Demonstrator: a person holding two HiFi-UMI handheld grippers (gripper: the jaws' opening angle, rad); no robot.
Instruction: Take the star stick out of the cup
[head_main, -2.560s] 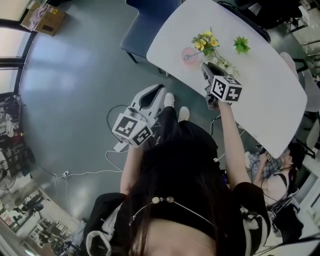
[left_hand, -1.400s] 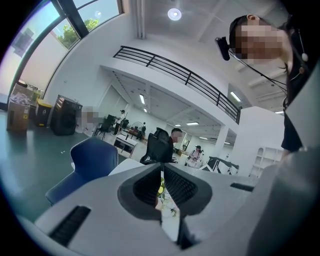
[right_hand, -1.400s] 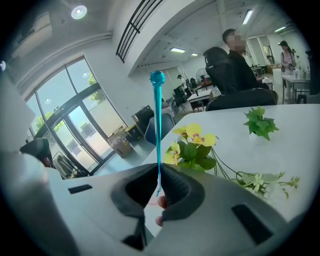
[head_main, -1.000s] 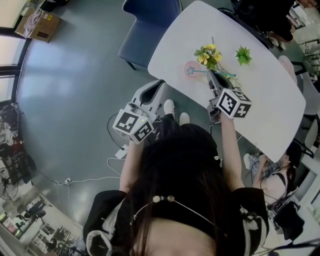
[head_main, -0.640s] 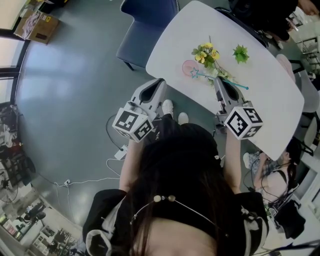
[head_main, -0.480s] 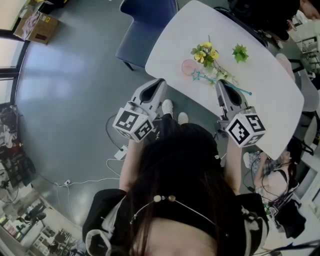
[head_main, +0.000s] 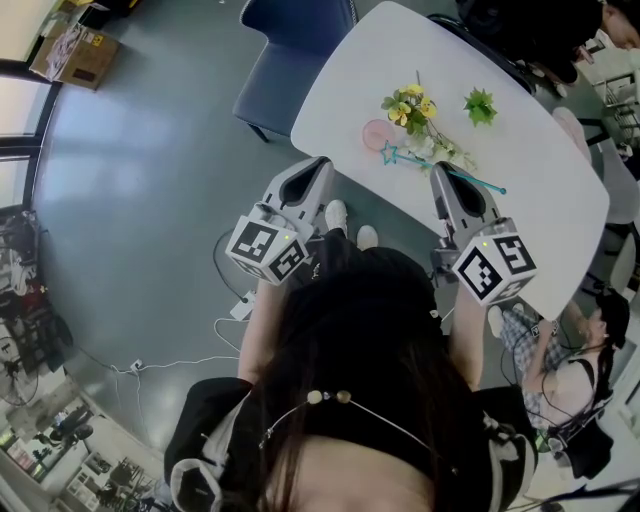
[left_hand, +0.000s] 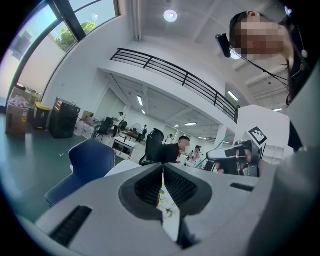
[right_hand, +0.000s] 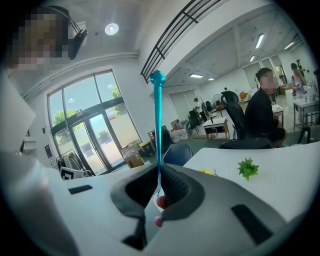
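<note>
— Looking at the right claw (right_hand: 160, 167), is it open or shut?

— Shut. Its two jaws are pressed tight on the star stick (right_hand: 158, 125). The thin blue-green stick runs between them and pokes far out past the tips, with a round knob at its end.

— Where does the claw hold it?

— Seen from above, the right claw (head_main: 438, 170) pinches the star stick (head_main: 482, 183) near its middle. The star end pokes out on the claw's left. The knob end pokes out on its right.

— Is the star in the cup?

— No. The star is out of the pink cup (head_main: 377, 133). It sits just beside the cup, a little ahead of the claw and to its left.

— What is past the claw?

— Some yellow flowers (head_main: 410, 103) lie just past its tips on the white table (head_main: 540, 200). A small green plant (head_main: 481, 105) is farther on.

— And the left claw (head_main: 322, 163)?

— Its jaws are together, with only a thin crack between them and nothing in it. It hangs off the near edge of the table, well apart from the cup. Far past it stands a blue chair (head_main: 295, 35).
</note>
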